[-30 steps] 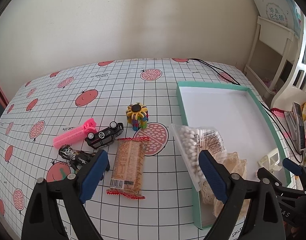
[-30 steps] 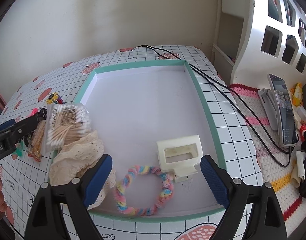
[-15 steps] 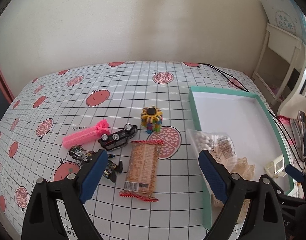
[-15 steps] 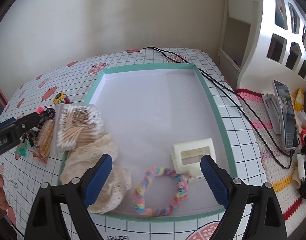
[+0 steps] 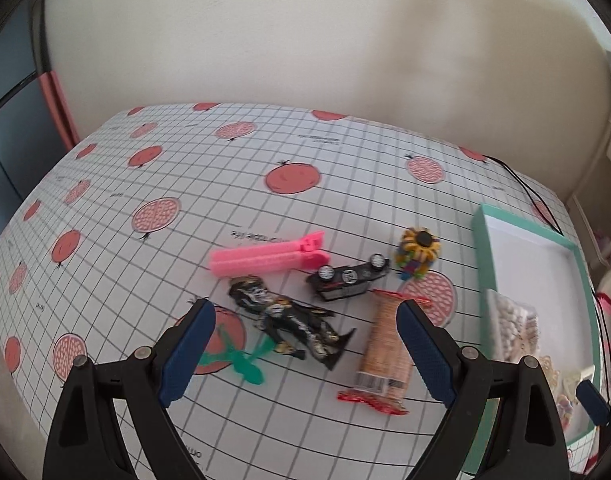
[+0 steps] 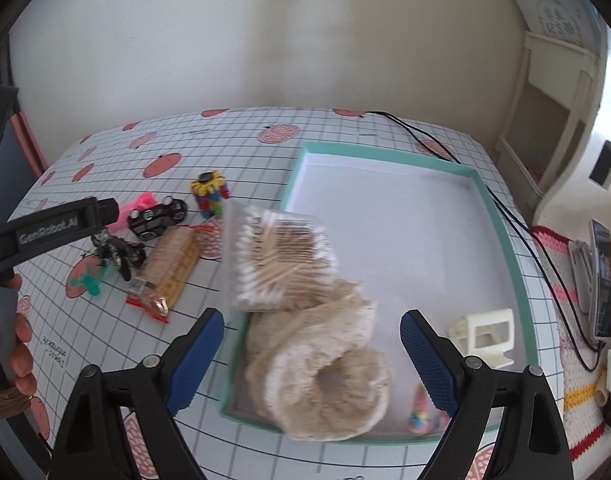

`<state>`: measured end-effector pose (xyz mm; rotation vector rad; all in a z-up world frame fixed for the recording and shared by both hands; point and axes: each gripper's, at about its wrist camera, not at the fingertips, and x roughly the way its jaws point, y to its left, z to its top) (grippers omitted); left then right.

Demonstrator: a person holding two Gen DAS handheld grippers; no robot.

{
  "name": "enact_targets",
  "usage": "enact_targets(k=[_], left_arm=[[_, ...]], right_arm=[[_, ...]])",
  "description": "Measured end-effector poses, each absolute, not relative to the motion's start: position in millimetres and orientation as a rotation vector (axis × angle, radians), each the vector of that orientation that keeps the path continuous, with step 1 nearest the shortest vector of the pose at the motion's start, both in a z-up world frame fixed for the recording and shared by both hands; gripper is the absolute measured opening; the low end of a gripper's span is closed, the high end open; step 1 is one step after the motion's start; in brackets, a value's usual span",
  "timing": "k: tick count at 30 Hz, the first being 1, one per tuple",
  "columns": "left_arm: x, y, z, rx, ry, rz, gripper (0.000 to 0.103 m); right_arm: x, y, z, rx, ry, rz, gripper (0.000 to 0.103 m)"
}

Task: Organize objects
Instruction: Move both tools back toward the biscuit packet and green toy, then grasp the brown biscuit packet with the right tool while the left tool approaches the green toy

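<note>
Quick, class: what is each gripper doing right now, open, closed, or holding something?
Left gripper: open, holding nothing.
Right gripper: open, holding nothing.

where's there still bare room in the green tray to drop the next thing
The far half of the tray is bare white floor, from the cotton swab pack back to the far wall. The near end is crowded: lace scrunchie, white plastic holder and a pastel braided ring mostly hidden behind the right gripper's finger.

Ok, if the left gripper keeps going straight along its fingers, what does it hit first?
Most likely the black action figure, lying on the table between the open left gripper fingers' line; depth is uncertain.
</note>
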<state>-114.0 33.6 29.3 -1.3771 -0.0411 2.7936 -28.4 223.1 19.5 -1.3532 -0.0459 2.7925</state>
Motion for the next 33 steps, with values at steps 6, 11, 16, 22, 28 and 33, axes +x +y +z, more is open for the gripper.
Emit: enact_targets(k=[6,11,16,22,28,33], left_arm=[[-121,3,30,-1.405,-0.108,2.841,0.092],[-130,-28,24,-1.462,-0.200,2.853,0.092],[-135,-58,17,-1.521,-0.342,2.855,0.092],[-137,-78,4,-1.613,-0.460,2.816,0.092],[-137,-77,-8,-1.684,-0.500,2.731,0.092],[-139,-70,-14,-1.721,-0.450,2.694,0.092]], right_arm=[[-29,194,23,-1.355,-0.070,2.829,0.092],[-33,168,24,-1.369,-0.122,2.869,0.092],[-37,149,26,-1.377,-0.109,2.896,0.092],[-42,124,20,-1.407,-0.111,2.903,0.092],[-52,111,13,-1.439,-0.135,2.894,0.092],[-65,107,-1,-1.485,-0.215,2.849,0.092]])
